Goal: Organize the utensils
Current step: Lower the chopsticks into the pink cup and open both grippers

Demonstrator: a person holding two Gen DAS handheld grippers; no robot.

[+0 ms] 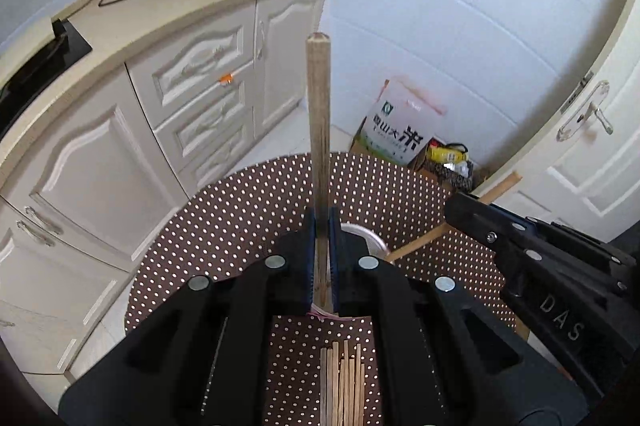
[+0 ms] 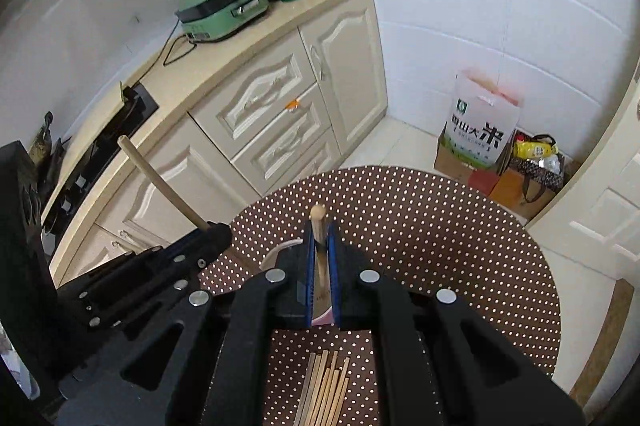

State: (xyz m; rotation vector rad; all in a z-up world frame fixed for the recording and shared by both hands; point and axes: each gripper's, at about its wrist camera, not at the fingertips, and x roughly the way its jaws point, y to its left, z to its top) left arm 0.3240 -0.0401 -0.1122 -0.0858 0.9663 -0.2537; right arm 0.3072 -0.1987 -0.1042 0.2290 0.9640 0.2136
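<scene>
1. One wooden chopstick [image 1: 318, 130] is clamped in the left gripper [image 1: 322, 258], another chopstick [image 2: 318, 226] in the right gripper [image 2: 320, 266], above the white cup [image 1: 370, 238] mid-table [image 2: 460, 246].
2. Tips are best lowered steadily into the cup.

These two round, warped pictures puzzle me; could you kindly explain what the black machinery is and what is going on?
Each picture comes from a wide-angle camera on a hand-held claw, looking along its two fingers. No robot arm: a person carries one claw in each hand.

The left claw is shut on a wooden chopstick. The right claw is shut on another chopstick. Each camera also sees the other claw at its edge.

Below is a round table with a dotted cloth, a pile of chopsticks and a pale cup, mostly hidden.
</scene>
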